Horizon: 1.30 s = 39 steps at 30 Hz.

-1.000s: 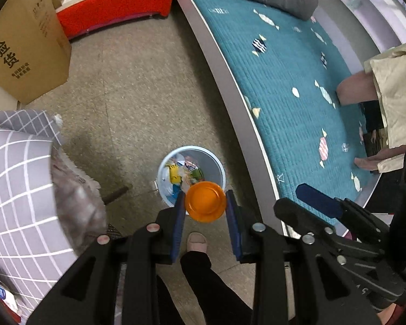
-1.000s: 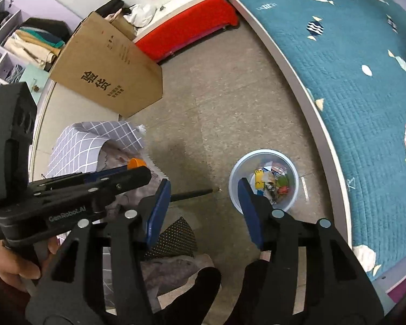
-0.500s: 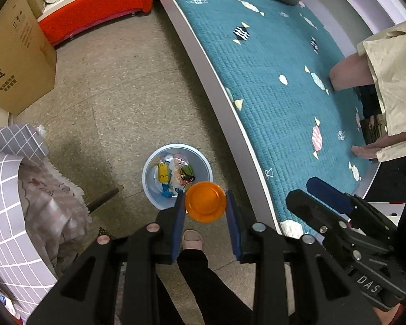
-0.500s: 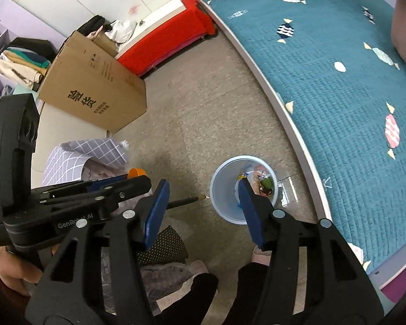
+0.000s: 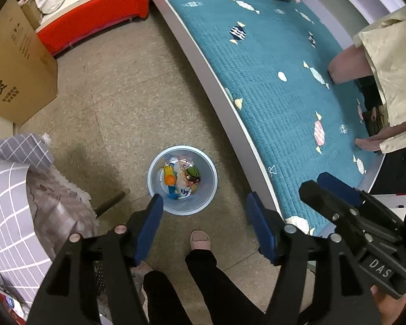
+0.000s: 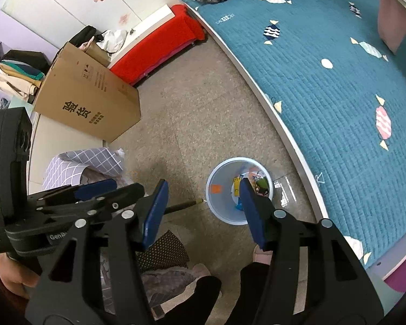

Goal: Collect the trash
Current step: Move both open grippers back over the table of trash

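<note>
L wrist view: left gripper [image 5: 203, 211] points steeply down at floor, jaws opening, gap wide, nothing between the blue pads [image 5: 149, 227]. Straight below, light-blue trash bin [image 5: 159, 187] stands upright on beige floor [image 5: 138, 86]. Orange cap [image 5: 170, 179] lies inside bin on top of other trash: yellow piece, white wrappers, dark green/black wrapper. Bin sits near curved edge of bed w/ teal quilt [image 5: 278, 86], not touching it. Person's slippered foot [image 5: 200, 239] and dark trouser legs just below bin in frame. Right gripper [image 5: 335, 189] seen at lower R over bed edge, black body marked "DAS". Cardboard box [image 5: 16, 62] at L, red bench [image 5: 94, 16] top L, grey checked bedding [image 5: 10, 189] lower L. Second person's bare legs and beige garment on bed at R edge.

R wrist view: right gripper [image 6: 203, 205] also angled down, jaws apart at medium-wide gap, nothing held. R finger partly covers bin [image 6: 222, 208]; orange patch [image 6: 216, 188] visible on the bin's inner wall, cannot tell if cap or label. Thin dark rod [image 6: 181, 206] lies on floor, tip just beside bin. Left gripper [image 6: 116, 189] at L, hand [image 6: 10, 273] on its handle; its opening can't be read from this angle. Box [image 6: 86, 100], red bench [image 6: 159, 46], checked bedding [image 6: 86, 162] behind.
</note>
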Each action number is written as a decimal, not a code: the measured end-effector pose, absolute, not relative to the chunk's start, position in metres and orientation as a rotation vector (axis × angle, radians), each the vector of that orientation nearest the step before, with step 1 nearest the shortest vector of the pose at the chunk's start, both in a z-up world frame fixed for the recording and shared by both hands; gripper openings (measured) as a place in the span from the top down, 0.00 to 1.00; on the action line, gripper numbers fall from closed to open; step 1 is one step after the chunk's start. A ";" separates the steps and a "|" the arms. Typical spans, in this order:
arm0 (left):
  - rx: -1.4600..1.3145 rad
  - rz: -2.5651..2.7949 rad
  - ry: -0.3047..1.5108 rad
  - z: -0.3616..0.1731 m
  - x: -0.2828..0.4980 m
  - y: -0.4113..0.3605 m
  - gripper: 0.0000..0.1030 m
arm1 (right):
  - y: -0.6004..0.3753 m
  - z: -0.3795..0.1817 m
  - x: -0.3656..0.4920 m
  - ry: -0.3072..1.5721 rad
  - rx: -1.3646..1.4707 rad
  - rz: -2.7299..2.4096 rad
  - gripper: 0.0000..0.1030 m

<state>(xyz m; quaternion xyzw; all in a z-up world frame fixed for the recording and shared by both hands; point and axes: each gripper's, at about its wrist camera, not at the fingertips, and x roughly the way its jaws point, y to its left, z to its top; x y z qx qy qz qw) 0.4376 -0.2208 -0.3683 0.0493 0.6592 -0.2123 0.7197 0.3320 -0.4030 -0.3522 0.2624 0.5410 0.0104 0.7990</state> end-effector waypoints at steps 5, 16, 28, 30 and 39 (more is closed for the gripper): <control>0.076 -0.460 1.445 -0.360 0.434 -0.198 0.38 | -0.380 -0.348 0.332 1.168 0.549 0.050 0.48; -0.064 -0.364 1.387 -0.320 0.418 -0.085 0.38 | -0.277 -0.314 0.345 1.139 0.470 0.184 0.48; -0.169 -0.158 1.297 -0.284 0.360 0.136 0.38 | -0.085 -0.285 0.342 1.128 0.396 0.423 0.47; -0.164 -0.097 1.276 -0.280 0.344 0.176 0.38 | -0.048 -0.286 0.338 1.138 0.383 0.469 0.46; -0.287 0.116 1.262 -0.295 0.283 0.307 0.29 | 0.041 -0.301 0.319 1.209 0.326 0.546 0.36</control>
